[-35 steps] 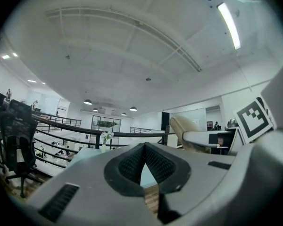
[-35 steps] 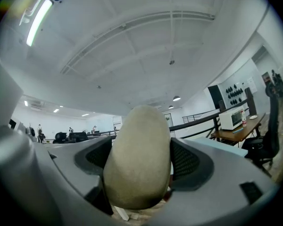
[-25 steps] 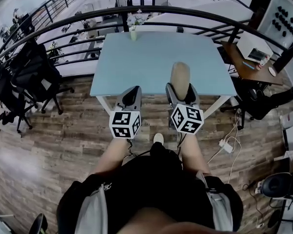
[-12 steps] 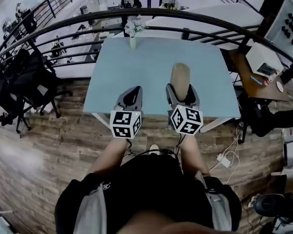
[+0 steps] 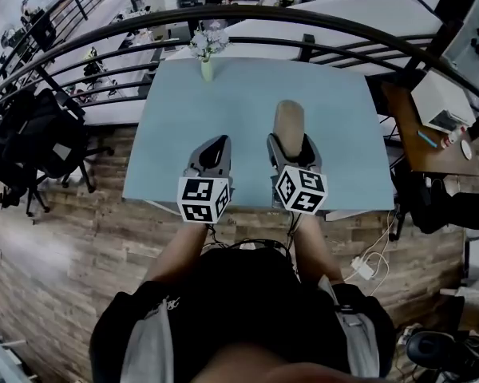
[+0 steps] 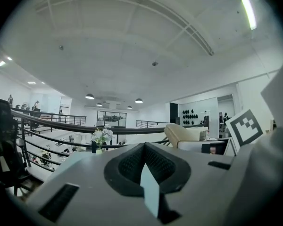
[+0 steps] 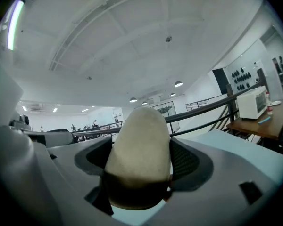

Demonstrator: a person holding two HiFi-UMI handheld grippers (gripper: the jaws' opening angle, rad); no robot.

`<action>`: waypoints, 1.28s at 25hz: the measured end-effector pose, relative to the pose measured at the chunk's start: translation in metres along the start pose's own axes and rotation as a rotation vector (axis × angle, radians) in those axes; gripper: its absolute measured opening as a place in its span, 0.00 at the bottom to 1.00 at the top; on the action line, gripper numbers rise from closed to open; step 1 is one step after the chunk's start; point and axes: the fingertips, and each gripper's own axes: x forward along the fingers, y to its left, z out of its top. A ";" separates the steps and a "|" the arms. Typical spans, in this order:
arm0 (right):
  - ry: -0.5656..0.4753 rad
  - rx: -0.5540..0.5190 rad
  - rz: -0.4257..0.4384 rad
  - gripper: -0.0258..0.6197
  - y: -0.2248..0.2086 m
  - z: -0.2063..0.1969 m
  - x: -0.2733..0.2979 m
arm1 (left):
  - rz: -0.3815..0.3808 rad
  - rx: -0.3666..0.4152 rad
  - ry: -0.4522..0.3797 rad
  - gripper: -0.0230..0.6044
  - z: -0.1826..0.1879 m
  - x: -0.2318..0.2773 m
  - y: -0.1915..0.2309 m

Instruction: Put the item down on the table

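A tan, rounded oblong item [image 5: 288, 123] stands upright between the jaws of my right gripper [image 5: 290, 145], which is shut on its lower part; in the right gripper view the item [image 7: 139, 147] fills the gap between both pads. It hangs above the near half of the light-blue table [image 5: 247, 86]. My left gripper [image 5: 211, 152] sits beside it on the left, over the table's near edge. Its jaws are shut with nothing between them [image 6: 143, 164]. From the left gripper view the item [image 6: 180, 134] shows to the right.
A small vase of flowers [image 5: 207, 48] stands at the table's far edge, just before a black railing [image 5: 319, 24]. Black office chairs [image 5: 32, 138] stand to the left on the wood floor. A wooden desk [image 5: 431, 134] and cables [image 5: 367, 263] lie to the right.
The view has moved forward, so the table is closer and both grippers now hang over its near part. The right gripper keeps its hold on the item; the left stays shut.
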 end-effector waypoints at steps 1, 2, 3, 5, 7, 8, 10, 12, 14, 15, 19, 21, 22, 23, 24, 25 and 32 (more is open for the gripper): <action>0.010 0.002 0.000 0.64 -0.006 -0.003 0.006 | 0.005 -0.001 0.004 0.06 -0.002 0.006 0.000; 0.019 0.003 -0.001 0.64 -0.011 -0.007 0.012 | 0.009 0.000 0.010 0.06 -0.004 0.011 0.000; 0.028 0.006 -0.003 0.64 -0.015 -0.011 0.017 | 0.013 0.000 0.017 0.06 -0.007 0.016 0.001; 0.046 0.012 -0.004 0.64 -0.022 -0.019 0.029 | 0.020 0.000 0.031 0.06 -0.012 0.025 0.004; 0.072 0.019 -0.006 0.64 -0.027 -0.030 0.041 | 0.025 -0.001 0.048 0.06 -0.017 0.034 0.008; 0.088 0.024 -0.008 0.64 -0.028 -0.036 0.047 | 0.027 -0.003 0.057 0.06 -0.019 0.037 0.010; 0.124 0.031 -0.011 0.64 -0.030 -0.048 0.056 | 0.032 -0.012 0.073 0.06 -0.023 0.042 0.016; 0.150 0.029 -0.012 0.64 -0.031 -0.059 0.065 | 0.036 -0.019 0.087 0.06 -0.027 0.047 0.022; 0.170 0.023 -0.017 0.63 -0.033 -0.071 0.073 | 0.041 -0.026 0.104 0.06 -0.033 0.051 0.028; 0.182 0.020 -0.022 0.63 -0.034 -0.079 0.076 | 0.042 -0.031 0.110 0.06 -0.036 0.052 0.030; 0.249 0.021 -0.044 0.63 -0.042 -0.111 0.090 | 0.047 -0.044 0.132 0.06 -0.047 0.056 0.039; 0.291 0.021 -0.055 0.63 -0.045 -0.128 0.095 | 0.050 -0.050 0.144 0.06 -0.053 0.058 0.044; 0.315 0.019 -0.057 0.63 -0.046 -0.138 0.097 | 0.052 -0.053 0.150 0.06 -0.056 0.058 0.046; 0.341 0.016 -0.059 0.63 -0.046 -0.148 0.098 | 0.052 -0.055 0.154 0.06 -0.058 0.058 0.048; 0.368 0.013 -0.060 0.63 -0.046 -0.158 0.099 | 0.052 -0.056 0.158 0.06 -0.061 0.058 0.050; 0.393 0.008 -0.063 0.63 -0.047 -0.167 0.100 | 0.051 -0.057 0.162 0.06 -0.062 0.058 0.051; 0.522 -0.030 -0.111 0.62 -0.056 -0.222 0.105 | 0.054 -0.054 0.178 0.06 -0.068 0.059 0.065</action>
